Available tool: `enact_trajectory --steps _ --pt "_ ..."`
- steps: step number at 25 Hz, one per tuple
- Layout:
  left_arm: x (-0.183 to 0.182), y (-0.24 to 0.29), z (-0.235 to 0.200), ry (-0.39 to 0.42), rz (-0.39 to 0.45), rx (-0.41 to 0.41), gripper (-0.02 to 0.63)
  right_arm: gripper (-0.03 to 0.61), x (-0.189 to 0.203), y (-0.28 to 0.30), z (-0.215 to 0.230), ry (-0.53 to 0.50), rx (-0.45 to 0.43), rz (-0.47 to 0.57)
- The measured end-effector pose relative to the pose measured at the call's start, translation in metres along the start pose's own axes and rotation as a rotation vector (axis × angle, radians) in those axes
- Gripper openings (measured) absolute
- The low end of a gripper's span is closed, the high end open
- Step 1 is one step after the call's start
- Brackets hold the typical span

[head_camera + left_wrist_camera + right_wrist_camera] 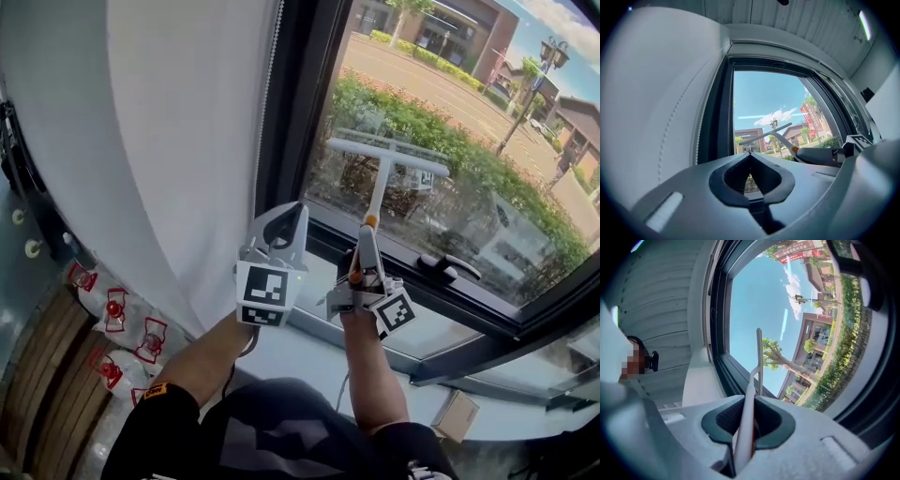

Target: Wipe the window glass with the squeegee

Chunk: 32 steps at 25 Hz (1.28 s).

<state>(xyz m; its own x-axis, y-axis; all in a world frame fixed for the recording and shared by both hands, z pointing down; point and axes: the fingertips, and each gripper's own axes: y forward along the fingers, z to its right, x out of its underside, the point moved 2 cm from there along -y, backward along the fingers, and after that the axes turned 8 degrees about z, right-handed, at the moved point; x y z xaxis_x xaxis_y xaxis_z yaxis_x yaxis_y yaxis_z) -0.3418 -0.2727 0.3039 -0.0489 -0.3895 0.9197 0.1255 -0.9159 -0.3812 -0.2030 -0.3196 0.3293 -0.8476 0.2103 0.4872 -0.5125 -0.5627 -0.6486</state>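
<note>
A white T-shaped squeegee [379, 183] stands upright against the window glass [469, 122], with its blade across the lower pane. My right gripper [366, 246] is shut on its handle just below the orange band. In the right gripper view the handle [746, 413] runs between the jaws of my right gripper [749, 401] toward the pane. My left gripper [292, 220] hovers just left of it, near the dark window frame. It is shut with nothing between the jaws. The left gripper view has my left gripper [750, 155] at the bottom and the squeegee [765, 135] to its right.
A white curtain [159, 141] hangs left of the black frame [300, 103]. A black window handle [450, 265] lies on the lower frame at right. Below runs a pale sill [309, 347]. Several red-labelled bottles [117, 319] lie at lower left, and a small cardboard box [457, 412] at lower right.
</note>
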Motion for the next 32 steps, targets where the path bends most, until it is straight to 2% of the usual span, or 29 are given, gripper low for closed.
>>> enact_trajectory --steps 8,14,17,23,27,32 --pt "0.061 -0.027 0.015 -0.062 -0.138 0.033 0.018 0.051 0.041 -0.065 0.041 0.007 0.174 -0.076" --pt "0.090 -0.041 0.016 -0.115 -0.200 0.031 0.018 0.051 0.050 -0.084 0.054 -0.003 0.218 -0.098" --pt "0.100 -0.042 0.022 -0.175 -0.221 0.028 0.018 0.051 0.052 -0.093 0.059 -0.011 0.238 -0.107" --pt "0.126 -0.041 0.040 -0.210 -0.285 0.043 0.018 0.050 0.053 -0.101 0.058 -0.032 0.225 -0.143" --pt "0.127 -0.036 0.054 -0.205 -0.288 0.057 0.018 0.049 0.044 -0.103 0.052 -0.032 0.203 -0.154" --pt "0.104 -0.018 0.068 -0.196 -0.241 0.062 0.018 0.049 -0.005 -0.090 0.029 -0.051 0.134 -0.103"
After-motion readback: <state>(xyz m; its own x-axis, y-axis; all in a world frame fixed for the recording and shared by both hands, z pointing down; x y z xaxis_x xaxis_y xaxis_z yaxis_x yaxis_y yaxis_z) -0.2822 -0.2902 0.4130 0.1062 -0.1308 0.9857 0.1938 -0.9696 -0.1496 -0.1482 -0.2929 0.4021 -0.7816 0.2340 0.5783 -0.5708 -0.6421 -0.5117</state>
